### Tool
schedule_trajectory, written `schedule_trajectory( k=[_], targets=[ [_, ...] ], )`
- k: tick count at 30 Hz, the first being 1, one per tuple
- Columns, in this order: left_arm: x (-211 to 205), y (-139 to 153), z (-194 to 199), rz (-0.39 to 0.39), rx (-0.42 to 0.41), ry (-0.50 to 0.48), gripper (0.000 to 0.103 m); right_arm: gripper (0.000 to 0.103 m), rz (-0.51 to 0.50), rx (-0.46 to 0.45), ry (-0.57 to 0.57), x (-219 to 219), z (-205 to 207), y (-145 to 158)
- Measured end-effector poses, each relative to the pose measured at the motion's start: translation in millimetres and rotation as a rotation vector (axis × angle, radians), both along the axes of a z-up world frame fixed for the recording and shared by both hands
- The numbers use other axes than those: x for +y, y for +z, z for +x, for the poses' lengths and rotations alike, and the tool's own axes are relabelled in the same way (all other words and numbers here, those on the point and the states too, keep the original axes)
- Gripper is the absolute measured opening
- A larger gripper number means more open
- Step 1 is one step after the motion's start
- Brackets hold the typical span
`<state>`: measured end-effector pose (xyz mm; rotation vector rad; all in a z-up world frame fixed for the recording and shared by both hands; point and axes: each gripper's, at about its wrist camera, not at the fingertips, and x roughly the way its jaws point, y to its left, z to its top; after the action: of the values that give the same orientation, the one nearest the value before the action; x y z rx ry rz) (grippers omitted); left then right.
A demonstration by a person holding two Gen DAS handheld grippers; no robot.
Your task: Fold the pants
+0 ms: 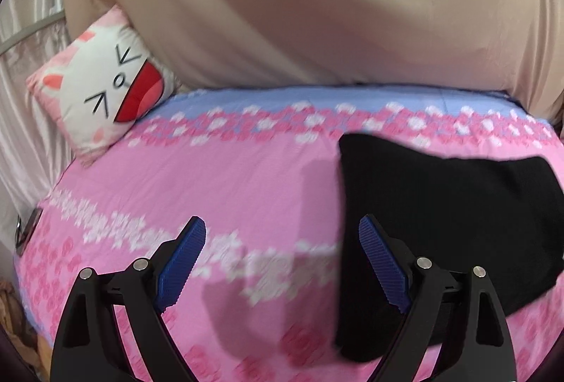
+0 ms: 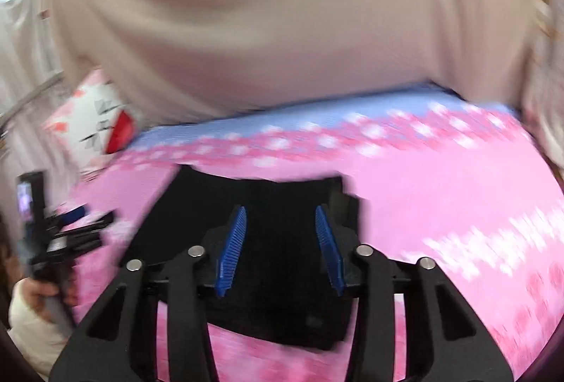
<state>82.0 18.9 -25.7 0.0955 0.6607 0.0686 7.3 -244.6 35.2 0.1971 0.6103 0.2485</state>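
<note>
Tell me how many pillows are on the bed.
1. The cat-face pillow sits at the far left corner of the pink bedspread, against the beige curtain. Others may be hidden out of frame.

Pants (image 2: 268, 241) blurred; pillow (image 2: 95, 124) smeared

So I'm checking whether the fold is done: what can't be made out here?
- Black pants, left wrist view: near edge hidden behind a finger.
- Pants, right wrist view: motion blur; fold layers unreadable; the right gripper covers the middle.
- Cartoon pillow: smeared by blur.
</note>
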Motion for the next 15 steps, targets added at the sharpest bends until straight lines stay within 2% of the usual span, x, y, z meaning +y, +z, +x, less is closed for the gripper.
schedule_trajectory(
  k=[3,5,6,7,8,10,11,12,13,15],
  targets=[
    [-25,-7,18,0.003,0.019,-0.025,0.087,0.036,-0.011,0.061,0.055,28,45,-20],
    [-39,-20,31,0.019,0.061,-0.035,0.087,0.034,-0.021,0.141,0.024,24,78,-48],
    [-45,-32,39,0.026,0.102,-0.039,0.087,0.03,-0.033,0.176,-0.019,12,91,-62],
    [-49,-42,43,0.03,0.128,-0.04,0.087,0.014,-0.038,0.198,-0.064,2,99,-74],
    [-49,-47,45,0.023,0.134,-0.043,0.089,0.0,0.0,0.227,-0.136,-27,107,-91],
    [-47,-55,47,-0.015,0.135,-0.041,0.098,0.0,0.253,0.252,-0.137,-68,105,-106],
    [-46,-55,48,-0.026,0.134,-0.033,0.098,0.0,0.3,0.268,-0.141,-74,101,-103],
    [-46,-55,48,-0.021,0.132,-0.033,0.098,0.0,0.227,0.25,-0.156,-68,95,-92],
    [-46,-54,48,-0.009,0.13,-0.03,0.098,0.005,0.155,0.211,-0.171,-59,86,-80],
    [-47,-49,45,0.002,0.119,-0.036,0.098,0.005,0.157,0.135,-0.122,-44,64,-59]
  ],
)
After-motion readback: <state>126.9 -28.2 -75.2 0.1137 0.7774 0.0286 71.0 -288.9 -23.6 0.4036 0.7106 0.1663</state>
